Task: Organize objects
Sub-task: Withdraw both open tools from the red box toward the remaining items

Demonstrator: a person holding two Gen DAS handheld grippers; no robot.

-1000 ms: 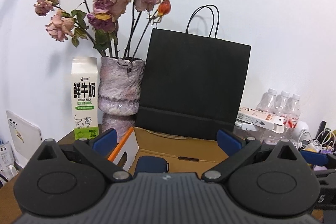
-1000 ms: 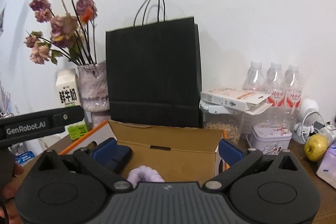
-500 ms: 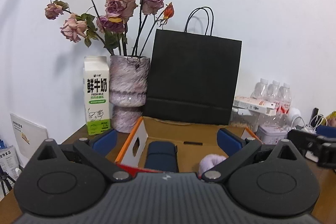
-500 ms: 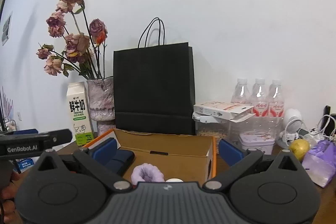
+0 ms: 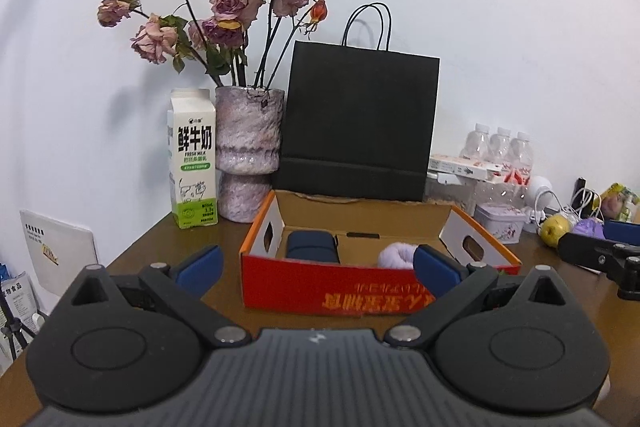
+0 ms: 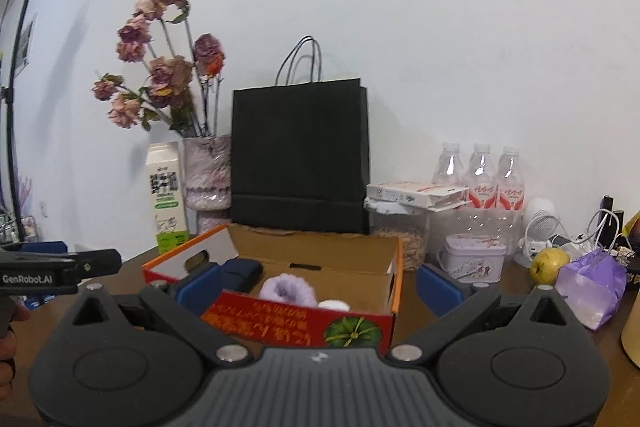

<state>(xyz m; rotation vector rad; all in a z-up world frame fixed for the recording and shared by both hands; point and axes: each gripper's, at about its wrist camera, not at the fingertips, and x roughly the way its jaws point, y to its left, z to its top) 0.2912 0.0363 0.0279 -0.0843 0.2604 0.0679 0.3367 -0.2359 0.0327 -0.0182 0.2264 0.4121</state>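
Milk carton (image 5: 193, 158) far left of my view reads "鲜牛奶 FRESH MILK". My left gripper (image 6: 60, 269), seen from right, reads "GenRobot.AI". Red box (image 5: 340, 293) print unreadable.

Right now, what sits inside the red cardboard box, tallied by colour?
Inside the red cardboard box:
Navy: 1, the dark pouch
Lilac: 1, the fluffy ring
White: 1, a small round item, mostly hidden behind the front wall
Total: 3
Both tongs are open and hold nothing.

Left claw (image 5: 316, 265) spread wide, empty; right claw (image 6: 318, 283) likewise; fingers, probably of left hand (image 6: 10, 341), at frame edge
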